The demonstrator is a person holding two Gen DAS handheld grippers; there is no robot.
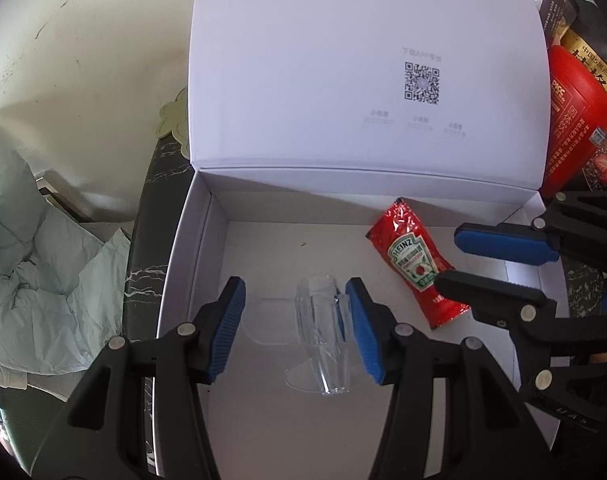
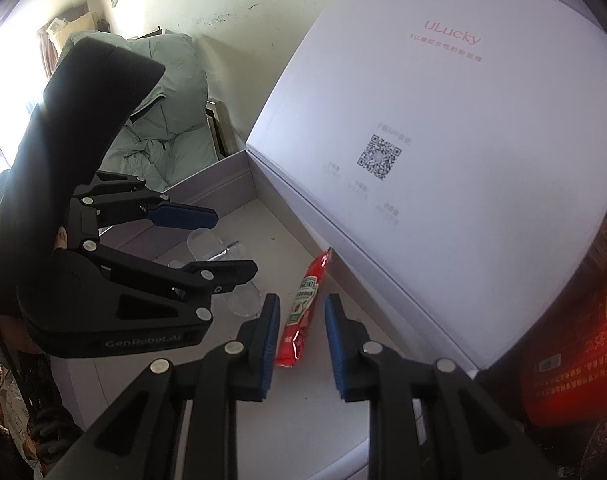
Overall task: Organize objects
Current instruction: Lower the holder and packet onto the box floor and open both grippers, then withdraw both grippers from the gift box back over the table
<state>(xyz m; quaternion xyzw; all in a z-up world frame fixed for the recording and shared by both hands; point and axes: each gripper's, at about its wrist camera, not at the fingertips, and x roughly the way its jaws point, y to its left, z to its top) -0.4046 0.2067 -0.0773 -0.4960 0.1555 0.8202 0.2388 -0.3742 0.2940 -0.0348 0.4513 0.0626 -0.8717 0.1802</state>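
An open white box (image 1: 191, 240) with an upright lid (image 1: 343, 60) sits on a dark marble table. On its floor lie a clear plastic cup (image 1: 323, 332) on its side and a red Heinz ketchup packet (image 1: 415, 264). My left gripper (image 1: 295, 304) is open, its blue pads on either side of the cup, apart from it. My right gripper (image 2: 301, 308) is open just above the near end of the ketchup packet (image 2: 303, 308), not holding it. The right gripper also shows in the left wrist view (image 1: 483, 264), and the left gripper in the right wrist view (image 2: 223, 240) over the cup (image 2: 219, 256).
Red and dark food packages (image 1: 575, 120) stand right of the box behind the lid. A pale green quilt (image 1: 31, 256) lies on the left beyond the table edge (image 1: 143, 264). A cream wall (image 1: 83, 60) is behind.
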